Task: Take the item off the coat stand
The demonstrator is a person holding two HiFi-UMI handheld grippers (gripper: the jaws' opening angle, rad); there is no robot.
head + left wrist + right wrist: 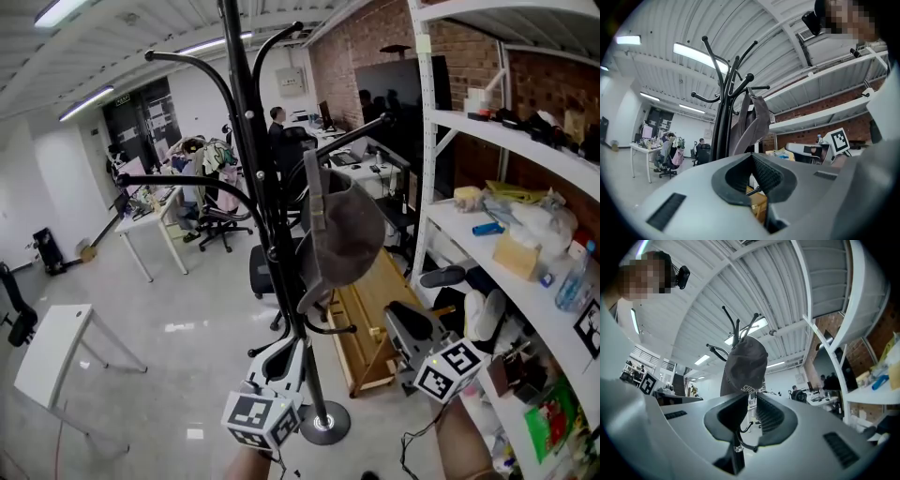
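A dark grey cap (347, 239) hangs from a hook partway up the black coat stand (251, 141), whose round base (325, 424) rests on the floor. My left gripper (281, 354) is low beside the pole, below the cap and apart from it. My right gripper (397, 317) is lower right of the cap, also apart from it. In the left gripper view the gripper (751, 157) is shut and holds nothing, and the cap (752, 122) hangs ahead and above. In the right gripper view the gripper (752, 397) is shut with nothing between, the cap (745, 364) just beyond.
A white shelving rack (506, 141) packed with boxes, bottles and shoes stands close at the right. A wooden frame (375, 309) lies on the floor behind the stand. A white table (52, 352) is at the left. Desks, chairs and a person (277, 117) are far back.
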